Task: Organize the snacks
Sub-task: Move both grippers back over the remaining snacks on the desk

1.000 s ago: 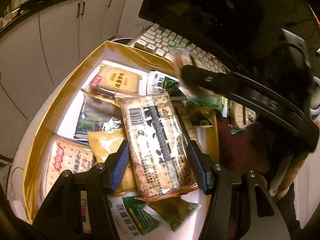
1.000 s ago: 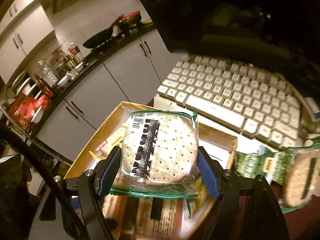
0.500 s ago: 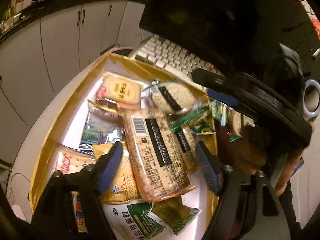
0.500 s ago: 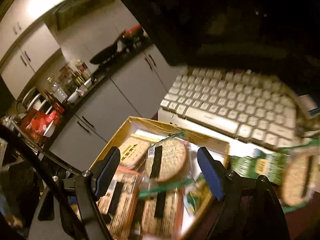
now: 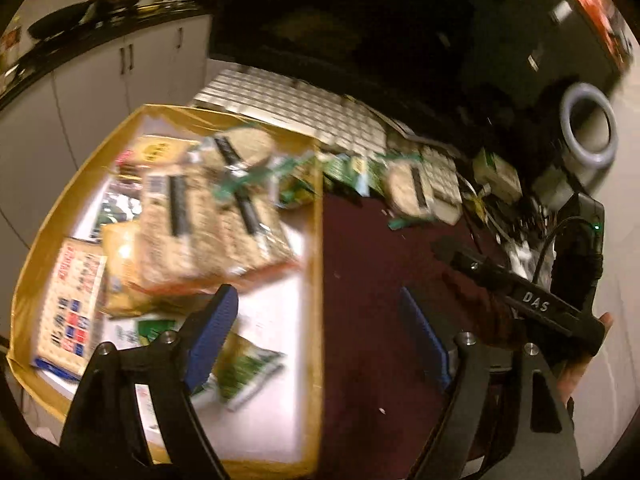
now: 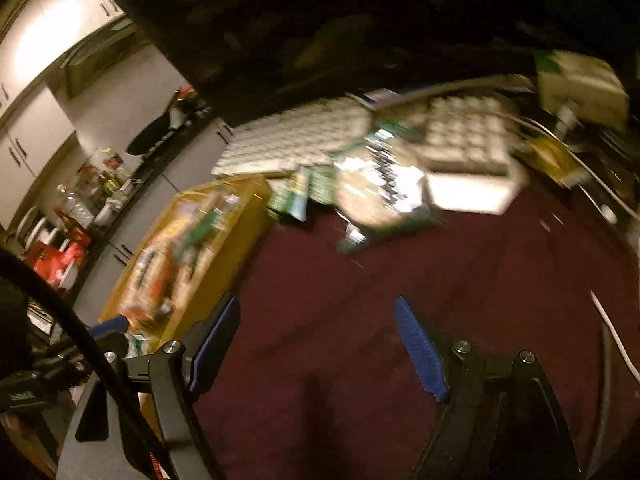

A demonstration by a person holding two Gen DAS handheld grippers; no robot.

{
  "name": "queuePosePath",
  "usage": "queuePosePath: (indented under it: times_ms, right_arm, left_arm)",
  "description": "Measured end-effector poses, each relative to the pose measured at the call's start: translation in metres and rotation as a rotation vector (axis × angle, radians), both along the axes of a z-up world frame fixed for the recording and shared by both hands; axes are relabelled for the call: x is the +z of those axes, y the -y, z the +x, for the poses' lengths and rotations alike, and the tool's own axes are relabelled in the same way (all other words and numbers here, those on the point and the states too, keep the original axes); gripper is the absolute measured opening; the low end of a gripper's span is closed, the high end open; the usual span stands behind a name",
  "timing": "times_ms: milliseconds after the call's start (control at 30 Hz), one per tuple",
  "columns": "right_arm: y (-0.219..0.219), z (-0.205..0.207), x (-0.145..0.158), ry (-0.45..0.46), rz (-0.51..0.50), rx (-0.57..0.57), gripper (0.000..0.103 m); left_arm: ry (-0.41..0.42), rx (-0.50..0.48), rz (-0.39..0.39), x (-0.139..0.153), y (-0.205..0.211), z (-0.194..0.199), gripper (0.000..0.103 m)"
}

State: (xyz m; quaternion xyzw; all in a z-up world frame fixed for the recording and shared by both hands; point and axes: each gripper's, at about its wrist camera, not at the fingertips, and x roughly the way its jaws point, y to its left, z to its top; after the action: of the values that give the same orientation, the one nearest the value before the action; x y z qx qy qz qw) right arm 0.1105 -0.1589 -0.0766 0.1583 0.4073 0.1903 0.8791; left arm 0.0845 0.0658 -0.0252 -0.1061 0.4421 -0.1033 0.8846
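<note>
A gold-walled box [image 5: 320, 240] holds several snack packets, with long cracker packs [image 5: 208, 228] and a round cracker pack [image 5: 240, 148] on top. It also shows in the right wrist view [image 6: 236, 240]. Another round cracker pack [image 5: 408, 188] and green packets [image 5: 348, 168] lie outside on the dark red table by the keyboard; the round pack also shows in the right wrist view [image 6: 372, 196]. My left gripper [image 5: 320, 328] is open and empty over the box's right wall. My right gripper [image 6: 320, 344] is open and empty above the table. Both views are motion-blurred.
A white keyboard [image 5: 300, 108] and a dark monitor [image 5: 360, 20] stand behind the box. A tape roll [image 5: 588, 124], a small carton [image 5: 496, 172] and cables lie at the right. Kitchen cabinets [image 5: 100, 76] are beyond the table's left edge.
The left gripper let go of the long cracker pack and the right gripper let go of the round pack; both lie in the box. Both grippers have swung right, over the dark red table.
</note>
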Motion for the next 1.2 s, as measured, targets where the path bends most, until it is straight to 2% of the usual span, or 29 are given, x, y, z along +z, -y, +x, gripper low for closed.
queuePosePath:
  times_ms: [133, 300, 367, 567, 767, 900, 1000, 1200]
  right_arm:
    - [0.01, -0.009, -0.006, -0.015, -0.037, -0.04, 0.08]
    - [0.01, -0.008, -0.013, -0.061, -0.055, -0.057, 0.08]
    - [0.01, -0.013, -0.015, -0.048, -0.066, -0.056, 0.08]
    - [0.013, -0.019, -0.018, -0.031, -0.06, -0.054, 0.081]
    - [-0.002, -0.024, -0.016, -0.012, -0.17, -0.031, 0.081]
    - [-0.005, -0.008, -0.013, -0.038, -0.16, -0.017, 0.081]
    - [-0.013, 0.013, -0.003, -0.025, -0.201, -0.019, 0.081]
    - [-0.021, 0.082, 0.012, -0.029, -0.293, -0.081, 0.081]
  left_arm:
    - [-0.004, -0.028, 0.036, -0.002, 0.022, -0.005, 0.083]
    - [0.019, -0.008, 0.094, -0.001, 0.031, -0.012, 0.083]
    - [0.027, -0.001, 0.107, 0.0, 0.032, -0.015, 0.083]
    - [0.045, 0.014, 0.128, 0.001, 0.03, -0.02, 0.083]
    - [0.058, 0.029, 0.115, 0.001, 0.025, -0.022, 0.083]
    - [0.056, 0.036, 0.106, -0.001, 0.021, -0.021, 0.083]
    - [0.053, 0.044, 0.09, -0.003, 0.015, -0.019, 0.083]
    - [0.05, 0.06, 0.05, -0.003, 0.001, -0.018, 0.083]
